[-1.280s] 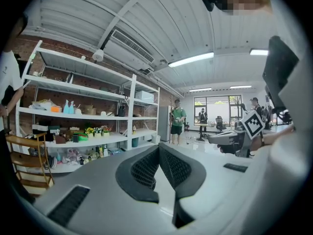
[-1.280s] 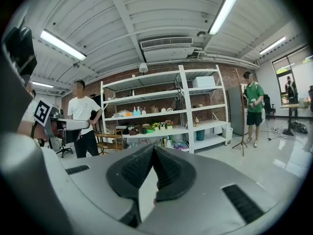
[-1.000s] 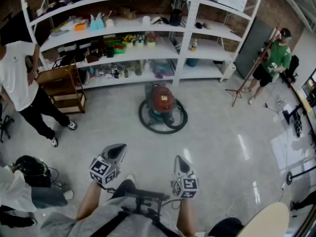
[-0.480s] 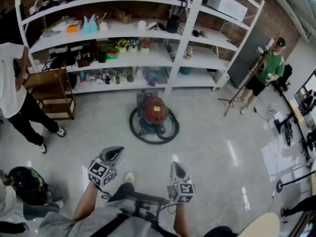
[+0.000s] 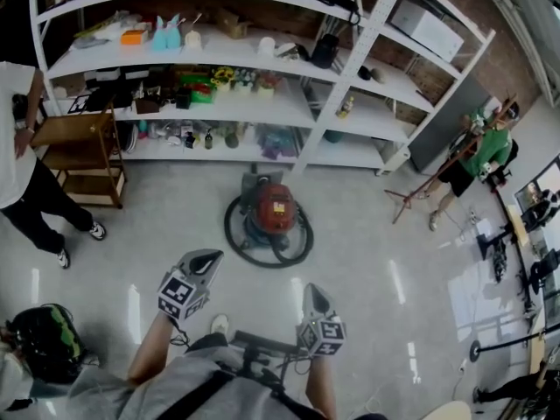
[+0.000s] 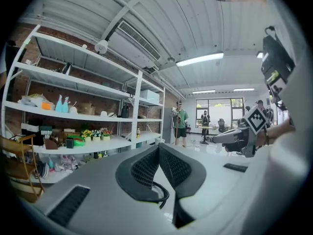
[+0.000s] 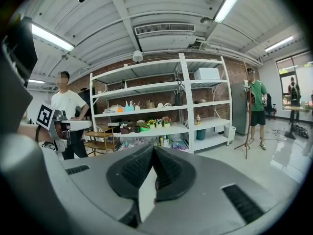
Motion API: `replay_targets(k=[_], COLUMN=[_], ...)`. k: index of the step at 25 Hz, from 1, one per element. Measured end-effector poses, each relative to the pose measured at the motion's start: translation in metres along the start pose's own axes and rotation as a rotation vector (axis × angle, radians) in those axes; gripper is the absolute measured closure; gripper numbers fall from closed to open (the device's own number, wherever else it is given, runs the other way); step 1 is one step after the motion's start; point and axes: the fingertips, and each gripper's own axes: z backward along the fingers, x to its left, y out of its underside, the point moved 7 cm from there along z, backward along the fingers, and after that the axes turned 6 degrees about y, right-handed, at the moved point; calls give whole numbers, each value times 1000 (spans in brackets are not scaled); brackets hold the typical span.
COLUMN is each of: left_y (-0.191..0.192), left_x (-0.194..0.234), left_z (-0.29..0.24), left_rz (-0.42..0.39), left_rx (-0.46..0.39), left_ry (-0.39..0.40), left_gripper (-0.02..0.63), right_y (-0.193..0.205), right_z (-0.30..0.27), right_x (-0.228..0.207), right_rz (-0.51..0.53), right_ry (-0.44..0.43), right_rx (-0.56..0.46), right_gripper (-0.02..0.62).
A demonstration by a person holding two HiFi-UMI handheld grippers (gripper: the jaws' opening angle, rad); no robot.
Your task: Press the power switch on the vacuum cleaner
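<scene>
Both grippers, left (image 5: 199, 265) and right (image 5: 315, 297), are showing jaws pressed together, gripping nothing. The red vacuum cleaner (image 5: 273, 210) is sitting on the floor by the shelves (image 5: 262, 103), well ahead of me. I'm judging its switch untouched, with the approach and the press both remaining.

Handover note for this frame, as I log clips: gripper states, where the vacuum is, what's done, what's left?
Left gripper: jaws together, empty.
Right gripper: jaws together, empty.
Both are held low in front of the person, well short of the vacuum cleaner. It stands on the floor before the white shelves, with its hose looped around it.
Done: nothing.
Left: approach, press the power switch.
</scene>
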Motion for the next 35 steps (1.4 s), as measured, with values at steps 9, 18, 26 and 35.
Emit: replay_targets(k=[9,18,26,35], left_y=[-5,-10,-12,-14], left_x=[72,100,119,143], left_z=[-40,-65,-95,-176], left_rz=[2,18,19,19], left_rx=[-1,8,36,59], left_ry=[22,29,15,-10], left_gripper=[598,600,600,600], right_y=[-28,-42,-44,-57], right_z=[-73,-113,-156,-233], right_x=[11,5,-14,-61], right_rz=[3,4,0,-30], right_ry=[18,25,12,-31], right_rx=[-4,-1,-3,0], right_gripper=[591,592,591,592])
